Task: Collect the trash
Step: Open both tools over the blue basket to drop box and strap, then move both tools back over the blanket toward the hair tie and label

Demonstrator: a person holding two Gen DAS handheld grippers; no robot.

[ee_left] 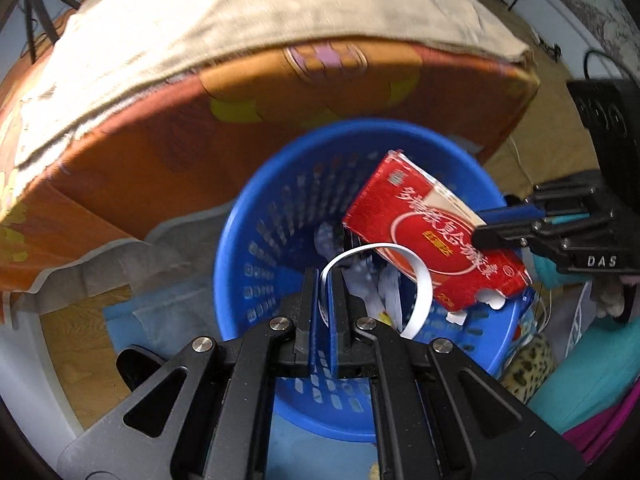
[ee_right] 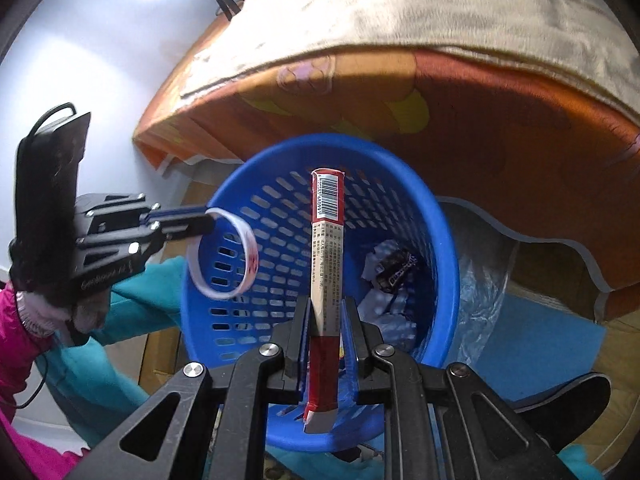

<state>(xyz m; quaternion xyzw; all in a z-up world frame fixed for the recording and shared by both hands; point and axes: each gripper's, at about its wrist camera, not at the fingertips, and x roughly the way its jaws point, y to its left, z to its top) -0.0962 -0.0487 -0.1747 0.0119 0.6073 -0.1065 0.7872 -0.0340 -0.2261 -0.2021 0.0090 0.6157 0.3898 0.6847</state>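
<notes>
Black linkage arms and blue-lined pads fill the bottom of each wrist view. Clamped nearly flat together, the left gripper point(ee_left: 325, 280) pinches one end of a white paper strip point(ee_left: 416, 280), which curls up and over into an open loop to the right of the pads. From the right wrist view the same gripper point(ee_right: 210, 220) reaches in from the left edge, and the strip point(ee_right: 224, 256) hangs off its tip as a ring (with a small reddish mark on one side) in front of the basket's near-left rim.

Held a little apart by what they grip, the right gripper's point(ee_right: 325, 316) pads press on both faces of a flattened red carton point(ee_right: 327, 248), seen edge-on, standing upright out of the jaws with its barcode at the top. In the left wrist view that carton point(ee_left: 432, 240) shows its broad red face with white lettering and a white oval outline, tilted over the right side of the basket, with the right gripper point(ee_left: 480, 228) biting its upper right edge.

Both pieces of trash sit above a round blue plastic basket point(ee_left: 280, 216) with slotted walls point(ee_right: 280, 208). Crumpled white paper point(ee_right: 384, 304) and a dark wrapper point(ee_right: 396, 270) lie at its bottom.

Behind the basket is a bed with an orange flowered sheet point(ee_left: 168, 144) under a beige blanket point(ee_left: 240, 24). A pink sleeve point(ee_right: 16, 320) shows behind the left gripper.
</notes>
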